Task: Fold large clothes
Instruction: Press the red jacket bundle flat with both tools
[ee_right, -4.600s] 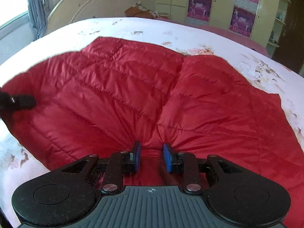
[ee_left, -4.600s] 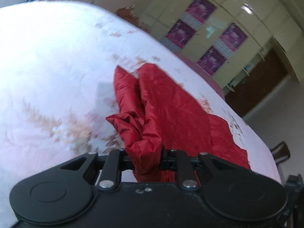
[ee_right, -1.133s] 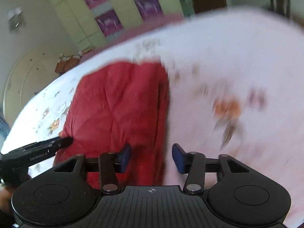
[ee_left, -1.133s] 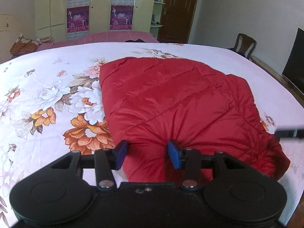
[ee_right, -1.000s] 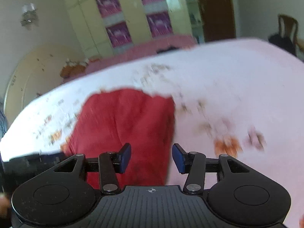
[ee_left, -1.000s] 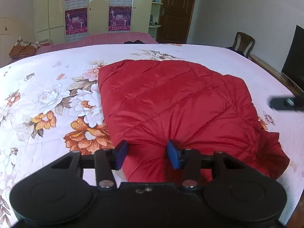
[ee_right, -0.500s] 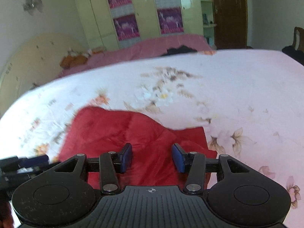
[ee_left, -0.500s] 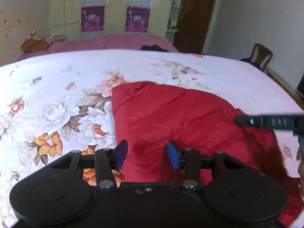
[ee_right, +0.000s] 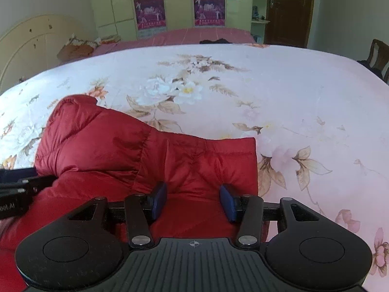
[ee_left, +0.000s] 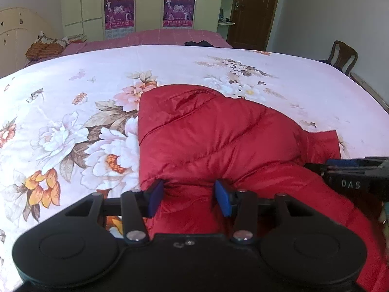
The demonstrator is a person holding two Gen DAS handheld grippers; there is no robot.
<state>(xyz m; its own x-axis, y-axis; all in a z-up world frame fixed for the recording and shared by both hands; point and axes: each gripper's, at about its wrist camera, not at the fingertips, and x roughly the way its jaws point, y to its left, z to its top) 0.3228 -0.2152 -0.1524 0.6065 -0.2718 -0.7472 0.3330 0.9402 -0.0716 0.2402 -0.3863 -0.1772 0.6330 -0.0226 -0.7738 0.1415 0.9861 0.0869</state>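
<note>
The bed point(ee_left: 170, 63), covered by a pale floral sheet, fills both wrist views, with the wardrobe point(ee_right: 175, 4) bearing purple posters, the dark door point(ee_left: 255, 9) and a wooden chair point(ee_left: 344, 57) behind it. The red quilted jacket point(ee_left: 218, 133) lies on the near part of the bed as a puffy folded bundle, its left edge straight against the printed flowers and a thinner flap projecting on its right side. Compared with the views several seconds earlier, when the garment was spread wide and the left tool was clamped on a bunched piece of fabric, the jacket is now narrower and layered, which indicates that at least one fold has been laid. The left tool point(ee_left: 189, 196) has its blue fingers apart, straddling the near edge of the bundle without pinching it. The right tool point(ee_right: 193, 200) is likewise spread over the near right portion of the jacket and holds nothing. Over the last second both tools have closed in low on the near hem. This placement suggests preparation for the next fold, probably carrying the near edge away from the operator; the padded fabric may spring back.
</note>
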